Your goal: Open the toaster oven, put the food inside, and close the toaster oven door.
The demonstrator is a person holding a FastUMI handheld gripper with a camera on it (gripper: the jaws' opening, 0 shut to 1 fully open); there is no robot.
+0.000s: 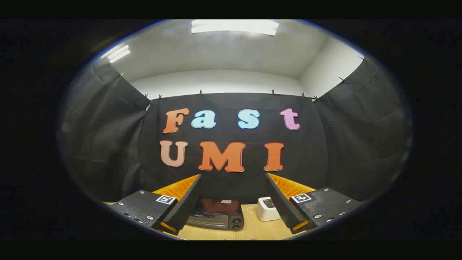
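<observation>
Nearest the lens, the gripper (pixel 231 202) holds its two fingers spread wide, with a broad gap between the tips and nothing gripped. Each finger shows a black outer face, an orange ribbed inner pad, and a square black-and-white marker on the block at its base. Neither finger touches any object.

Beyond the fingers and low in the gap between them, toward the left finger, sits the toaster oven (pixel 216 213) on a light wooden table (pixel 252 231). It is dark-bodied, with a reddish-brown glass door that appears closed and two round knobs at its lower right corner. The left finger's tip overlaps the oven's left end, so that side is hidden.

Just beside the oven, toward the right finger, stands a small white box (pixel 267 209) with a dark panel on its top face. The right finger covers part of its right edge. What kind of device it is cannot be made out.

Food for the oven cannot be identified on the visible strip of table, much of which lies behind the fingers.
</observation>
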